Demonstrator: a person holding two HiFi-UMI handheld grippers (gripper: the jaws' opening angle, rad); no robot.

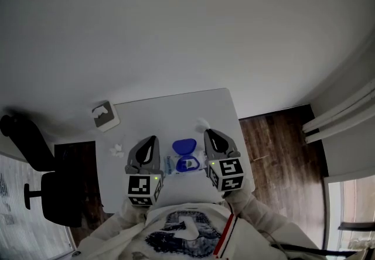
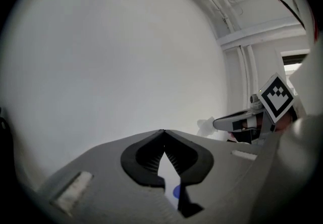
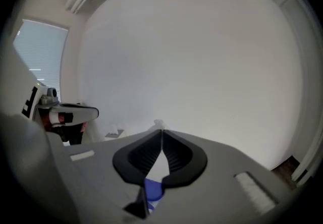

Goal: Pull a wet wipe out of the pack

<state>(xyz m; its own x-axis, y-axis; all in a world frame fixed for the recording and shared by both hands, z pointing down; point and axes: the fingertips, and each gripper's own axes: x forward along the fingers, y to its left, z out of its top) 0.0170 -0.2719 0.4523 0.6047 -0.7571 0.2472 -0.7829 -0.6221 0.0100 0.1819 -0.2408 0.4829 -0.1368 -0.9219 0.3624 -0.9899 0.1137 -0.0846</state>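
The wet wipe pack (image 1: 173, 165) lies on the white table (image 1: 176, 106) between my two grippers, its blue lid (image 1: 184, 146) flipped open. My right gripper (image 1: 207, 132) is raised above the pack's right side and is shut on a small white wet wipe (image 1: 203, 123), which pokes out past its tips (image 3: 158, 124). The left gripper view shows that wipe (image 2: 206, 126) at the right gripper's tip. My left gripper (image 1: 153, 138) hovers left of the pack with its jaws (image 2: 162, 132) meeting at the tips and nothing seen between them. Blue of the lid (image 3: 154, 189) shows through the jaw gap.
A crumpled white wipe (image 1: 117, 149) lies on the table to the left. A small grey and white object (image 1: 105, 115) sits at the table's far left corner. A black office chair (image 1: 41, 182) stands left of the table, wooden floor (image 1: 275, 142) to the right.
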